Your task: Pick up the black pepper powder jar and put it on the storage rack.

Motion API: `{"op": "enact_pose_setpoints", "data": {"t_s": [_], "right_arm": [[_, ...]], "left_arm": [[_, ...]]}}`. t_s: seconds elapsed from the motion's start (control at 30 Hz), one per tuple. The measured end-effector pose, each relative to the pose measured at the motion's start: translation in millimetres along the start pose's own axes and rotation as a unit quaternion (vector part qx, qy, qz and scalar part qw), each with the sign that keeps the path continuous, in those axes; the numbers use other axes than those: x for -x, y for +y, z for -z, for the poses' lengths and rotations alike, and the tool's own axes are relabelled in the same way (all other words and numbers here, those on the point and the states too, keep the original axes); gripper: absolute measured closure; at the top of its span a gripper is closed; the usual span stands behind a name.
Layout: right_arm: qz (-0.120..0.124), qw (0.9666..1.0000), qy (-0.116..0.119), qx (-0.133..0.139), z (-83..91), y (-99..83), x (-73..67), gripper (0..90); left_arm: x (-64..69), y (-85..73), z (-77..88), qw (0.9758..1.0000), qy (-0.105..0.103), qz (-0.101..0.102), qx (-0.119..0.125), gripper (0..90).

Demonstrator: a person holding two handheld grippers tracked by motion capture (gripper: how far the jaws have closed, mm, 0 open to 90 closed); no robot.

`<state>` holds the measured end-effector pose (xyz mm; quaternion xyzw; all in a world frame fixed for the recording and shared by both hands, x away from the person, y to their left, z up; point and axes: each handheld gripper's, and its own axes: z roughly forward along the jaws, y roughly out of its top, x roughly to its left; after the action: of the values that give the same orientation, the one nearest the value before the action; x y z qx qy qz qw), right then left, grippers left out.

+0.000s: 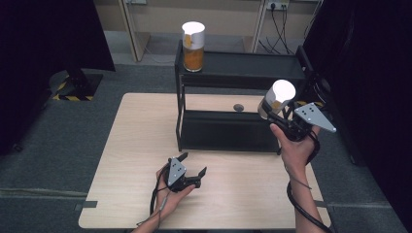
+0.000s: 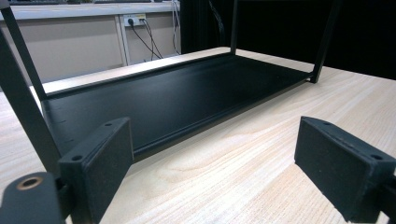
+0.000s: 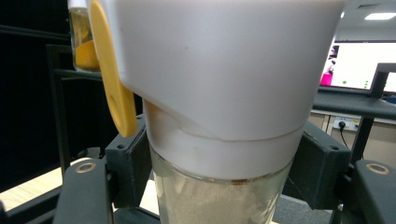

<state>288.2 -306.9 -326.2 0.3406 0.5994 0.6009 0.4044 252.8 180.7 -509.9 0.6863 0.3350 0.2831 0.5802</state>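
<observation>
Pale wood-grain worktop (image 1: 131, 160) carries a black two-tier metal shelf rack (image 1: 233, 104), whose top tier holds a clear glass spice jar of orange powder with a white cap (image 1: 193, 46). At the rack's right end, above its lower tier, the right hand-held gripper (image 1: 278, 116) pinches a second clear glass spice jar of pale powder with a white flip-top cap (image 1: 277, 99); its pads (image 3: 133, 163) press the glass just under the cap. Glass like this is probably rigid, smooth and breakable, fairly light, so a firm grip just below the cap seems safest. Near the worktop's front, the left hand-held gripper (image 1: 194, 167) rests spread wide with nothing between its pads (image 2: 105, 158). A small dark round object (image 1: 238, 107) lies behind the rack.
</observation>
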Motion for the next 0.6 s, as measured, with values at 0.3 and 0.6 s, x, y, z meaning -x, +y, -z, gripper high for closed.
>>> {"op": "enact_pose_setpoints", "data": {"t_s": [0.3, 0.6], "right_arm": [[0.000, 1.0000, -0.004, 0.002, -3.1, 11.1, 2.5, 30.9], [0.001, 0.9999, -0.011, 0.000, -7.4, 24.2, 5.1, 30.9]], "left_arm": [[0.2, 0.1, 0.0, 1.0000, 0.000, 0.000, 0.000, 11.1], [0.0, 0.5, -0.2, 1.0000, 0.000, -0.001, -0.001, 11.1]]}}
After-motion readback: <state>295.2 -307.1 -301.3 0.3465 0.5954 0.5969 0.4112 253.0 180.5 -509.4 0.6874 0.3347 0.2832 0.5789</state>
